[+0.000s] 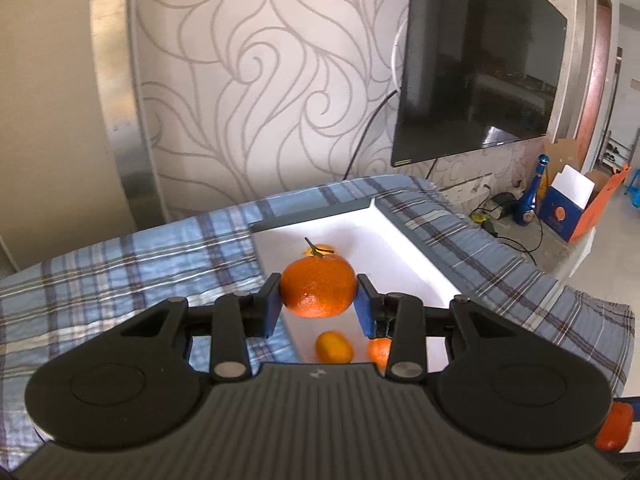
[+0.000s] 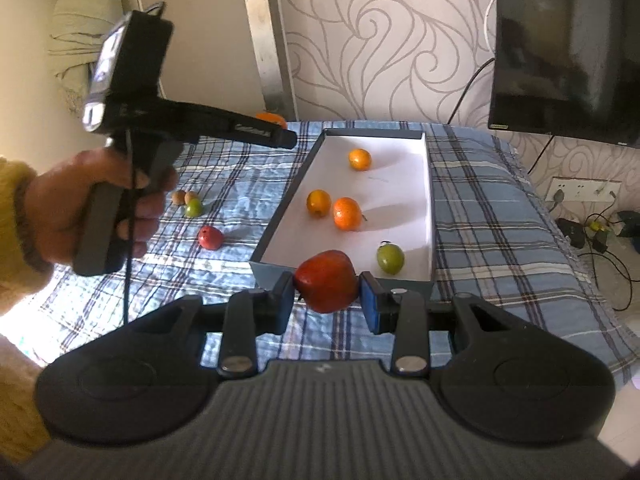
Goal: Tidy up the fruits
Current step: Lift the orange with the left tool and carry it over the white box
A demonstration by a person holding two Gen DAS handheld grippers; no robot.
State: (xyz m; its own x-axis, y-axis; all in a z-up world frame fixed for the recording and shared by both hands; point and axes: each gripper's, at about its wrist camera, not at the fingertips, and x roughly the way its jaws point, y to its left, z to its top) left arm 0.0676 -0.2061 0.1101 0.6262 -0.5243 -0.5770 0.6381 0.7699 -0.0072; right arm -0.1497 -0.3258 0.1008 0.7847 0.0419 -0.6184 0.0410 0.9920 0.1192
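The left gripper (image 1: 318, 304) is clamped on a mandarin (image 1: 318, 288), holding it above the white tray (image 1: 412, 256) that sits on the plaid bed (image 1: 120, 264). The right gripper (image 2: 326, 298) is clamped on a red fruit (image 2: 326, 282) just short of the tray's near wall. Both fruits look light and round, with smooth skin that could roll out of flat pads, and soft enough to bruise, so a gentle squeeze across the widest part suits them. In the tray lie three orange fruits (image 2: 347, 213) and a green fruit (image 2: 390, 258); another red fruit (image 2: 210, 237) waits on the bed.
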